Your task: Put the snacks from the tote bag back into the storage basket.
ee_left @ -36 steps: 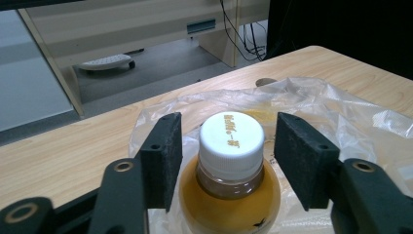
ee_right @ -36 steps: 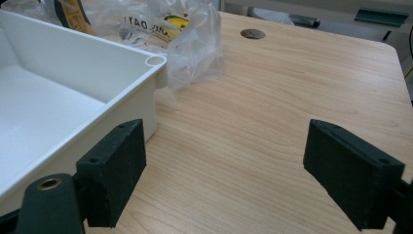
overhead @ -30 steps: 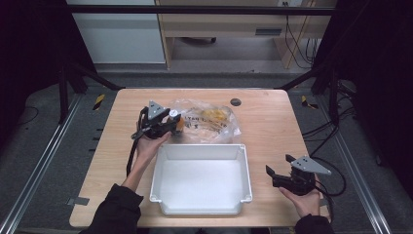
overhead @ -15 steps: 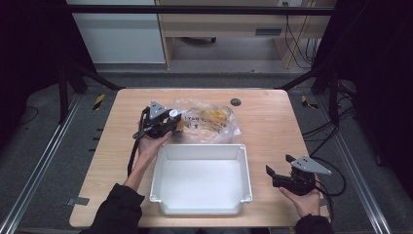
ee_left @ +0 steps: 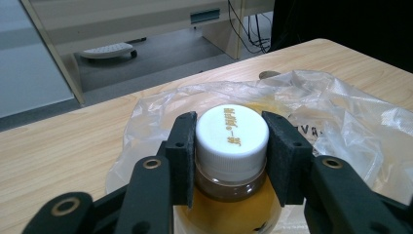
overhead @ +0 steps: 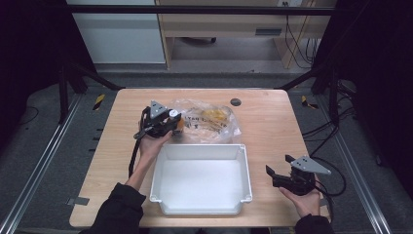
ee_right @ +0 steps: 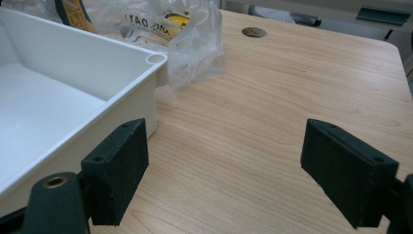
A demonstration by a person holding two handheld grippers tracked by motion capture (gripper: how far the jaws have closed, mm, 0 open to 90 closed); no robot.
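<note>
Left gripper clamped on the bottle cap, right gripper idle

The left gripper [ee_left: 232, 146], just behind the white bin's [overhead: 200, 207] far-left corner, has just closed its jaws since the earlier frames and now clamps the white-capped bottle [ee_left: 232, 134] of amber liquid at the plastic bag's [overhead: 214, 122] edge. Right of the bin, the right gripper [ee_right: 224, 173] has not moved, jaws wide apart over bare table [overhead: 272, 122].
</note>
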